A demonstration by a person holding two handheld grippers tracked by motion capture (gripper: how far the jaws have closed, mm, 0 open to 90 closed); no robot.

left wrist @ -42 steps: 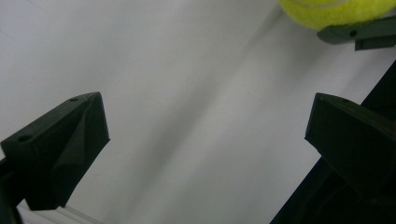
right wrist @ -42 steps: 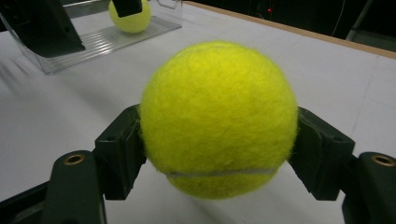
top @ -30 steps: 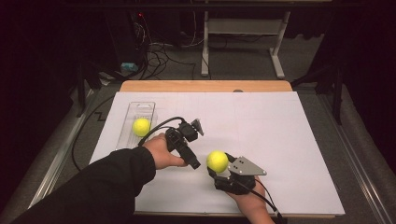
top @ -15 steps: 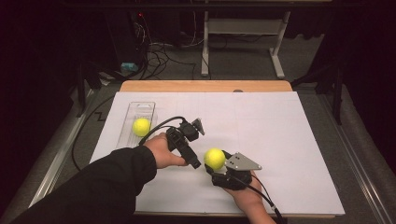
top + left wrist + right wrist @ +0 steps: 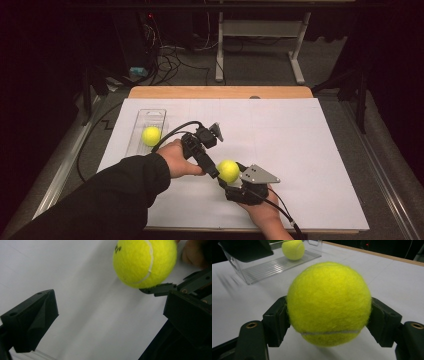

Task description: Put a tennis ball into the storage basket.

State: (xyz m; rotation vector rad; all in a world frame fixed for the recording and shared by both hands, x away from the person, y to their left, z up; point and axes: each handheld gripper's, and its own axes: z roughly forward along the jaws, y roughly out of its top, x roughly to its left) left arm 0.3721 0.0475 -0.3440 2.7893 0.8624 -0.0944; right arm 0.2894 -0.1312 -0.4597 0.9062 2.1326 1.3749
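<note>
Gripping tennis ball [image 5: 329, 303], right gripper [image 5: 329, 322] (seam partly hidden)

Tennis ball [image 5: 328, 303] between right claw's [image 5: 328, 322] jaws.

We count two tennis balls, one [image 5: 228, 170] held up and one [image 5: 151, 135] in the tray, one clear tray [image 5: 150, 116], and two tongs [image 5: 212, 131] [image 5: 231, 186].
</note>
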